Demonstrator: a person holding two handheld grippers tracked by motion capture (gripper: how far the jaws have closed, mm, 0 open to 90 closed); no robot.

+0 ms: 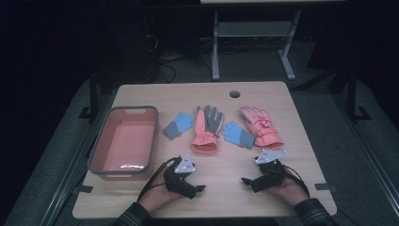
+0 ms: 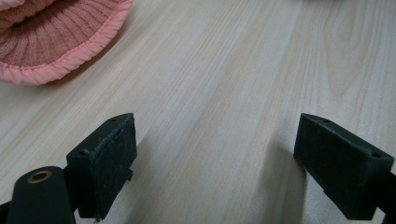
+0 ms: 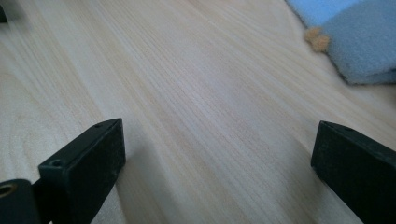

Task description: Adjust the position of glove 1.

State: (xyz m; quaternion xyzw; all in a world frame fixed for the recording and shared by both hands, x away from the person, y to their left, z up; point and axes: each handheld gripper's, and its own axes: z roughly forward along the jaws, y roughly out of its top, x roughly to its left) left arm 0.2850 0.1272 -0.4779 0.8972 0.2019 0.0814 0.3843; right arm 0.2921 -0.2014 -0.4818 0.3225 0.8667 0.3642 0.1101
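Several gloves lie in a row across the middle of the wooden table (image 1: pixel 141 94): a small blue glove (image 1: pixel 179 125) with a grey cuff, a pink and grey glove (image 1: pixel 207 129), a second blue glove (image 1: pixel 238 134) and a pink padded glove (image 1: pixel 261 127). My left gripper (image 1: pixel 199 188) rests low near the front edge, pointing right, open and holding nothing (image 2: pixel 219 140). The pink glove's knit cuff (image 2: pixel 56 42) lies ahead of it to the left. My right gripper (image 1: pixel 245 181) points left, open and holding nothing (image 3: pixel 222 140). The blue glove's grey cuff (image 3: pixel 359 42) lies beyond its right jaw.
A salmon-pink bin (image 1: pixel 96 150) with a grey rim stands at the table's left side, holding nothing. A round cable hole (image 1: pixel 235 93) sits near the far edge. Bare wood lies between the two grippers along the front.
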